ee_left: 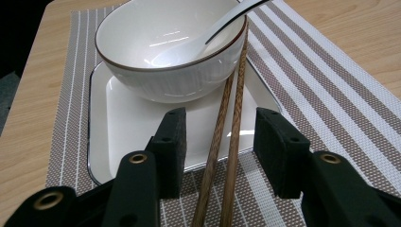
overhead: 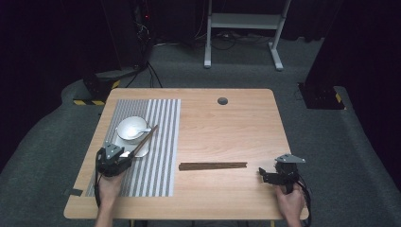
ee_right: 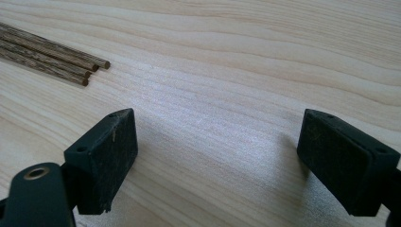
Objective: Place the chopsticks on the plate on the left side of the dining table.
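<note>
A white bowl (ee_left: 165, 52) with a white spoon (ee_left: 208, 40) in it stands on a white square plate (ee_left: 123, 127), on a striped placemat (ee_left: 331, 90). Two wooden chopsticks (ee_left: 239, 90) lean against the bowl's rim, their lower ends on the mat. My left gripper (ee_left: 221, 126) is open with both chopsticks between its jaws; the pads stand clear of them. In the high view the bowl (overhead: 131, 127) sits at the table's left with the left gripper (overhead: 128, 154) just in front of it. My right gripper (ee_right: 220, 137) is open over bare wood, nothing between its jaws.
A bundle of dark wooden chopsticks (overhead: 213, 166) lies on the table between the placemat (overhead: 161, 156) and the right gripper (overhead: 262, 174); their ends (ee_right: 61, 64) reach into the right gripper view at upper left. A round cable hole (overhead: 222, 100) sits near the far edge.
</note>
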The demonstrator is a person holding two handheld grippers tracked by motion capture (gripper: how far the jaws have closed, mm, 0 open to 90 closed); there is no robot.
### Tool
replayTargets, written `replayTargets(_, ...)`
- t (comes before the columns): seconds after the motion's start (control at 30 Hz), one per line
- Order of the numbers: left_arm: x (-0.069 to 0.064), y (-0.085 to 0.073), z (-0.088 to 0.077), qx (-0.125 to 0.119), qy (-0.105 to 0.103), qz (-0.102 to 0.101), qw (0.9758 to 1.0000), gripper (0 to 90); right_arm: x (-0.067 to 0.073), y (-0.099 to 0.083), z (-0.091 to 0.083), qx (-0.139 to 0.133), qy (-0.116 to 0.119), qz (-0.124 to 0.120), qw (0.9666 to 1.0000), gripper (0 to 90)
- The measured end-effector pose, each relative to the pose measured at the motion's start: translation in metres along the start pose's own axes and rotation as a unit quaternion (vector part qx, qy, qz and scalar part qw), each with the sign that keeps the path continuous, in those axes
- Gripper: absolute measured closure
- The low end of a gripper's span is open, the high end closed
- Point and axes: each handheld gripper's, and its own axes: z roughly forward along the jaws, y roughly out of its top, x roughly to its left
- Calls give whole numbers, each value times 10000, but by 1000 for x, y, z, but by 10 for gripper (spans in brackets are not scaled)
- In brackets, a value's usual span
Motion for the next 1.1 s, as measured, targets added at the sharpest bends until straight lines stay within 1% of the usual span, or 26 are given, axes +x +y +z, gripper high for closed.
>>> replayTargets(0.07,-1,-1,0,15,34,-19,10000,526,0,0,0,2,2,0,10000,129)
replayTargets(0.17,-3,-4,2,66,53,34,10000,517,0,0,0,3,1,0,10000,128)
replayTargets(0.33,-4,-9,5,102,78,-58,9999,499,0,0,0,2,2,-1,10000,128)
replayTargets(0.43,-5,-9,7,158,128,36,9998,492,0,0,0,2,1,1,10000,128)
replayTargets(0.57,-5,-11,9,204,189,46,9996,481,0,0,0,1,1,1,10000,128)
replayTargets(0.9,-3,-17,14,301,343,-48,9989,462,0,0,0,2,1,0,10000,128)
replayTargets(1.1,0,-21,16,334,412,-150,9985,461,0,0,0,2,1,0,10000,128)
